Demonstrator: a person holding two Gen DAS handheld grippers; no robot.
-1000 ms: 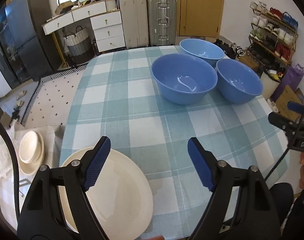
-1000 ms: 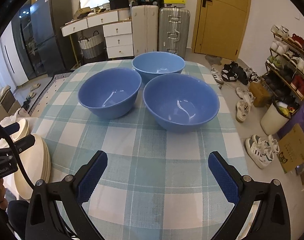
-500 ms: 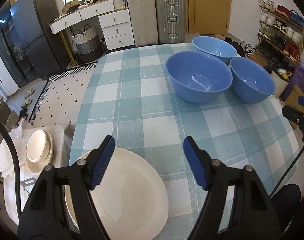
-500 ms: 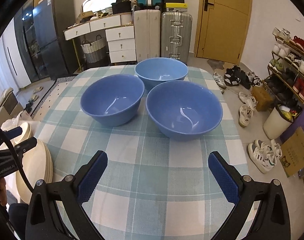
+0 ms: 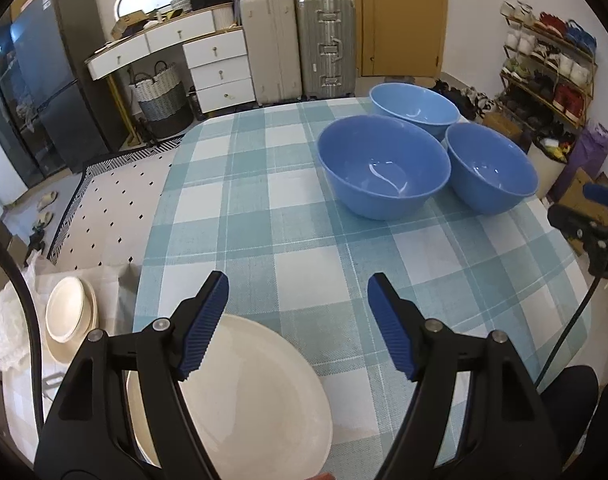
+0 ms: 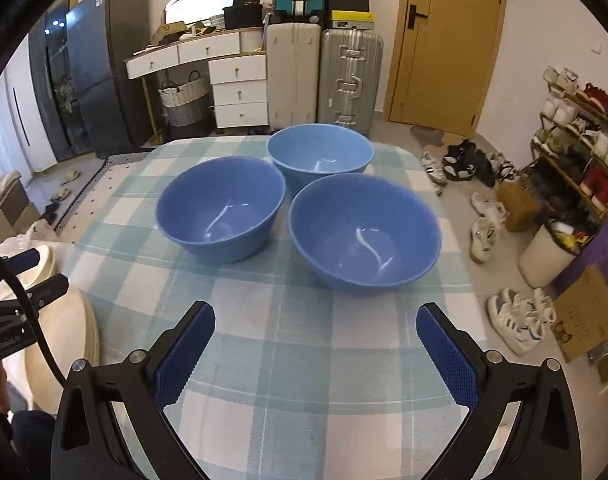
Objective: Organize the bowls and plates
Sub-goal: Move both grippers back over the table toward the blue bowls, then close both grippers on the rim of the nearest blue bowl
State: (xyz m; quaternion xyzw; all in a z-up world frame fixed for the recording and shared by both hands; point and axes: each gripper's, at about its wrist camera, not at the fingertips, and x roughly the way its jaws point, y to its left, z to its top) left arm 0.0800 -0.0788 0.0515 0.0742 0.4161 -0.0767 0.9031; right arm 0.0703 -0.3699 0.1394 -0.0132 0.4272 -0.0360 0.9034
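Observation:
Three blue bowls stand together on the checked tablecloth (image 5: pixel 264 208): a left one (image 6: pixel 222 210), a far one (image 6: pixel 320 152) and a right one (image 6: pixel 364 232). They also show in the left wrist view, the left one (image 5: pixel 384 166), the far one (image 5: pixel 414 106) and the right one (image 5: pixel 490 166). A cream plate (image 5: pixel 256 400) lies at the table's near left edge, under my open, empty left gripper (image 5: pixel 298 332). My right gripper (image 6: pixel 314 356) is open and empty, above the cloth in front of the bowls.
Small cream dishes (image 5: pixel 70 318) sit stacked on a low surface left of the table. Suitcases (image 6: pixel 324 76), white drawers (image 6: pixel 240 88) and a door stand behind. A shoe rack (image 6: pixel 576 152) and loose shoes lie to the right.
My left gripper has risen and tilted, so the bowls sit lower in its view. The right gripper has pulled back and up slightly. Both stay open.

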